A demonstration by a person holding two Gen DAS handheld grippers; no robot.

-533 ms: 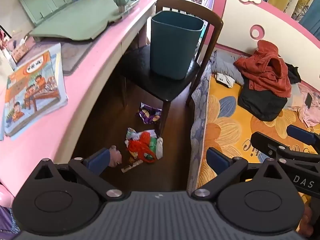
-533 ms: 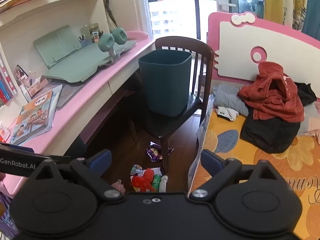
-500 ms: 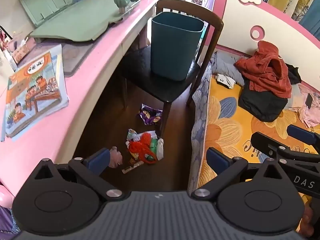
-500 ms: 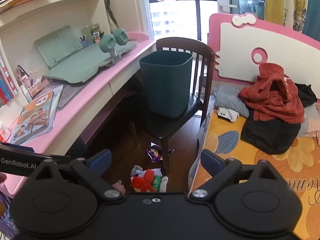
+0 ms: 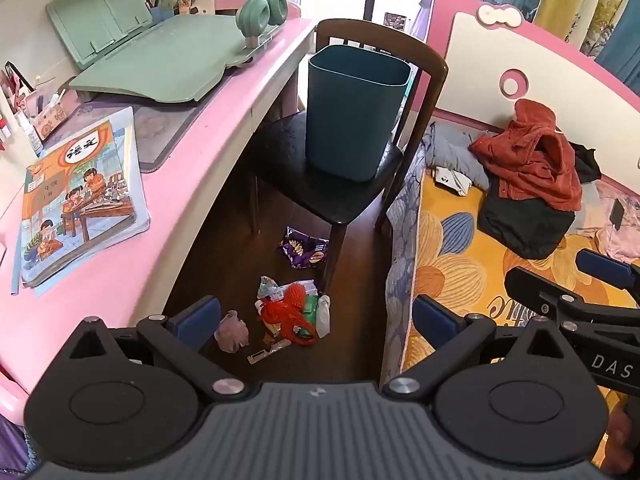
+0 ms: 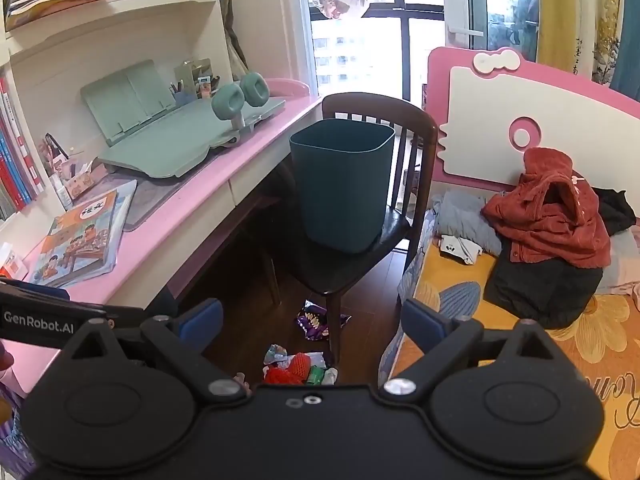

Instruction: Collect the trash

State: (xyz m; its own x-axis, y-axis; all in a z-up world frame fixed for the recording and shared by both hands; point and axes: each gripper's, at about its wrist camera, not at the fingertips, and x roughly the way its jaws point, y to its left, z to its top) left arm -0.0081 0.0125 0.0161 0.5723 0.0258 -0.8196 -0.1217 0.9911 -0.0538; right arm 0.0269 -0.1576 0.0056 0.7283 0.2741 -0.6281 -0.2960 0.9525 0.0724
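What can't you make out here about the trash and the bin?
- Inside of the bin: hidden by its own wall in both views.
- Trash pile: its near part is cut off by the gripper body in the right wrist view.
- Floor under the desk: dark, so more trash there cannot be ruled out.

Bright daylight from the blown-out window [image 6: 360,32], shadowed floor [image 5: 224,248], fisheye-bent edges.
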